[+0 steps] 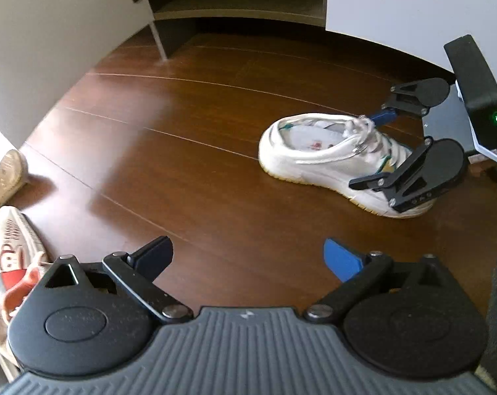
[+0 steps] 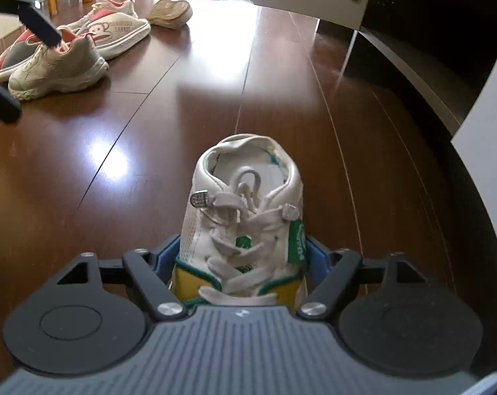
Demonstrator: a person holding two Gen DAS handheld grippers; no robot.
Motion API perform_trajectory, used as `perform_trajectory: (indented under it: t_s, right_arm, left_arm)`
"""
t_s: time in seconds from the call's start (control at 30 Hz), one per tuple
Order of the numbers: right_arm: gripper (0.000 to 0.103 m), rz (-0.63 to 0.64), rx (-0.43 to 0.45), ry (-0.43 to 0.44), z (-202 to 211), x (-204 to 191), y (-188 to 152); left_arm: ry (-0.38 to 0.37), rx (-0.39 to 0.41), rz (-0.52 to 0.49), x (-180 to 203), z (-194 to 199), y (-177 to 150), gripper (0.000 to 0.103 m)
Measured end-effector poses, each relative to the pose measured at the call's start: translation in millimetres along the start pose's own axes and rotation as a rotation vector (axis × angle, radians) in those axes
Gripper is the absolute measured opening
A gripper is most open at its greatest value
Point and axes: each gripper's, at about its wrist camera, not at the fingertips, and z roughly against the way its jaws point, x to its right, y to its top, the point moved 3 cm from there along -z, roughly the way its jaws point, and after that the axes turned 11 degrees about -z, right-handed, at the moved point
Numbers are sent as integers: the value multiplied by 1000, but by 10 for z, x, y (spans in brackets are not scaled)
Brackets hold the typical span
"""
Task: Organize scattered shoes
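Observation:
A white sneaker (image 2: 245, 217) with green and yellow trim stands on the wooden floor, heel pointing away in the right wrist view. My right gripper (image 2: 240, 256) has its jaws around the sneaker's laced front, pads touching both sides. The same sneaker shows in the left wrist view (image 1: 317, 158), with the right gripper (image 1: 380, 151) over its toe end. My left gripper (image 1: 245, 258) is open and empty above bare floor, well left of the sneaker.
Several other shoes lie at the far left: a beige trainer (image 2: 57, 69), a monkey-print shoe (image 2: 117, 34), a tan shoe (image 2: 169, 11). An open dark cabinet (image 1: 238, 3) with a white door (image 1: 51, 39) stands ahead.

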Motion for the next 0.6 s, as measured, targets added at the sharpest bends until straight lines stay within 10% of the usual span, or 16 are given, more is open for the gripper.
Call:
perform_trajectory:
  t_s: [0.1, 0.33, 0.6]
  right_arm:
    - [93, -79, 24, -4, 23, 7, 44]
    - [72, -98, 9, -24, -172, 38, 39]
    - [73, -102, 12, -46, -196, 134, 28]
  left_arm:
    - [-2, -18, -2, 14, -91, -27, 100]
    - [-28, -53, 57, 22, -153, -56, 100]
    - [-34, -75, 117, -96, -88, -169, 100]
